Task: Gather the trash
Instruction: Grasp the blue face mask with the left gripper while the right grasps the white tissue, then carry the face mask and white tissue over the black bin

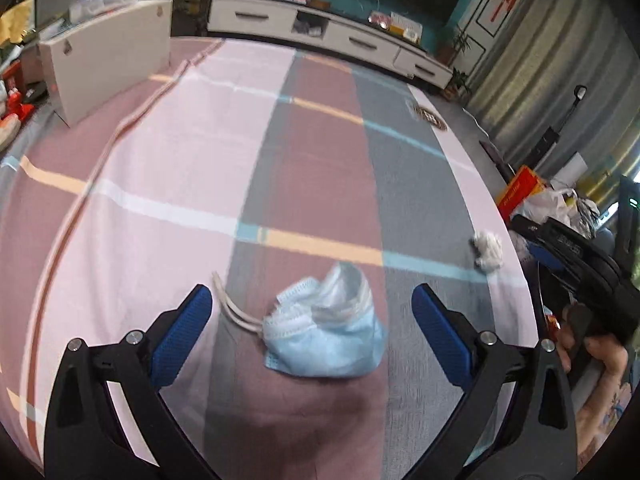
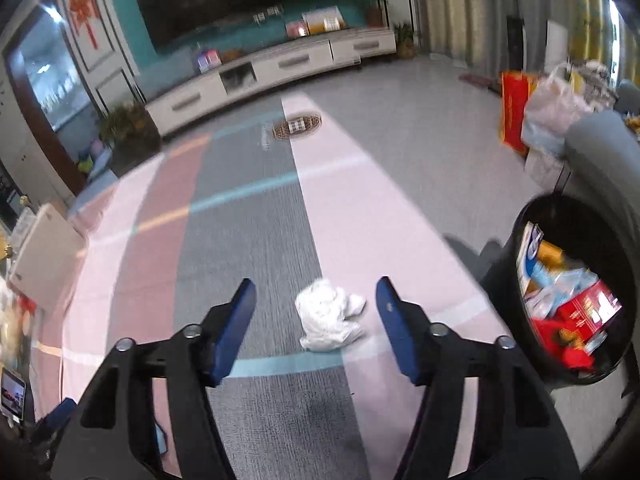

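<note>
Striped rug [image 1: 312, 152] in pink, rust and grey, a white TV cabinet [image 1: 320, 28] along the far wall. Left gripper [image 1: 312, 312]: jaws wide apart, nothing clamped, a crumpled blue mask [image 1: 324, 344] on the rug between the fingers, touching neither. Right gripper [image 2: 316, 312]: jaws apart, a white tissue wad [image 2: 328, 316] on the rug between them, untouched; black bin [image 2: 520, 300] part-filled with trash just to its right
</note>
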### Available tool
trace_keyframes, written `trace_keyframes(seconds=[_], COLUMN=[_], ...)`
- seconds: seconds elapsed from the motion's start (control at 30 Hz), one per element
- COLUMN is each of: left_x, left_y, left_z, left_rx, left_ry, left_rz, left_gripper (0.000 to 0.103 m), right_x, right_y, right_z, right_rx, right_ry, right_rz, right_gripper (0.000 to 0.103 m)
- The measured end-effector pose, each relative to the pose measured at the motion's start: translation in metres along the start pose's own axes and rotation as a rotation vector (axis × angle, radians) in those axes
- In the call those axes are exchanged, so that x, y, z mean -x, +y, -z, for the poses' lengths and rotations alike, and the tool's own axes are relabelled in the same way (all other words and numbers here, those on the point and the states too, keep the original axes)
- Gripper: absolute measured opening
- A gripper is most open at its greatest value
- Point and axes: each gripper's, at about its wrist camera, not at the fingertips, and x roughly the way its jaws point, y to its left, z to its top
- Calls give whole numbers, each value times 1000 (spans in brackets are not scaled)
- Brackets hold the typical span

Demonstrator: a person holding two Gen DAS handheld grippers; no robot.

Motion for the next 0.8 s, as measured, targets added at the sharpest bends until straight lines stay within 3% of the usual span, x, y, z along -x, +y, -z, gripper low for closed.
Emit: trace_keyframes(seconds=[0.2, 0.37, 0.6, 0.8], left_x=[-8, -16, -23, -19], left_y=[-1, -6, -11, -16], left_z=[9, 17, 22, 25], left_rx=[-7, -19, -44, -53], left_ry=[34, 75, 89, 58], left_rz=[3, 0, -17, 20], left_gripper=[91, 75, 58, 31], right_x=[-22, -31, -40, -36], right_y=[-1, 2, 5, 5], right_z=[6, 11, 12, 11], right_rx=[-17, -5, 20, 37], right_ry=[68, 93, 120, 104], right_rz=[21, 38, 61, 67], right_gripper=[52, 52, 35, 28])
